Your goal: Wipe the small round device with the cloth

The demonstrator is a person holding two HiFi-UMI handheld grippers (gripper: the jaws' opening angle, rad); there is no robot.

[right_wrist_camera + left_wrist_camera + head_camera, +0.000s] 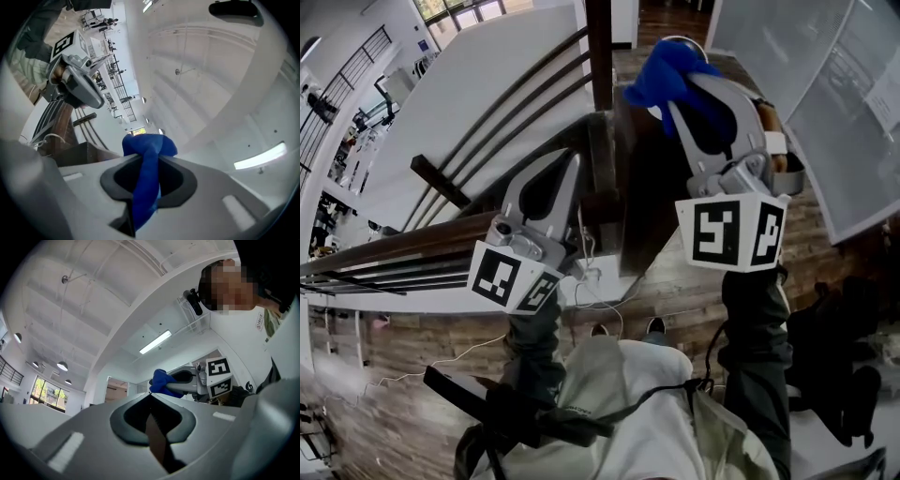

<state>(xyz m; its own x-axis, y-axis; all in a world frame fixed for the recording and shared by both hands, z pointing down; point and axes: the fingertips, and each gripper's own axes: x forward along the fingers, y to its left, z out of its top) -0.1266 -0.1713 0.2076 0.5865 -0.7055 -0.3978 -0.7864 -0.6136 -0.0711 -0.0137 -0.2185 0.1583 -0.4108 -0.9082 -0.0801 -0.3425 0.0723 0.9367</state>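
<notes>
Below, wooden floor (pixel 694 300) and dark railing (pixel 394 248); my right gripper (pixel 149 158) clamps the blue cloth (pixel 664 73), my left gripper (pixel 151 398) sits closed, empty.

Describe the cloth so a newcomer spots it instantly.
In the head view, start at the dark wooden post at top centre and go just right. There the right tongs are shut on the cloth, bunched at their tip. It is the only bright blue thing among grey, white and brown.
</notes>
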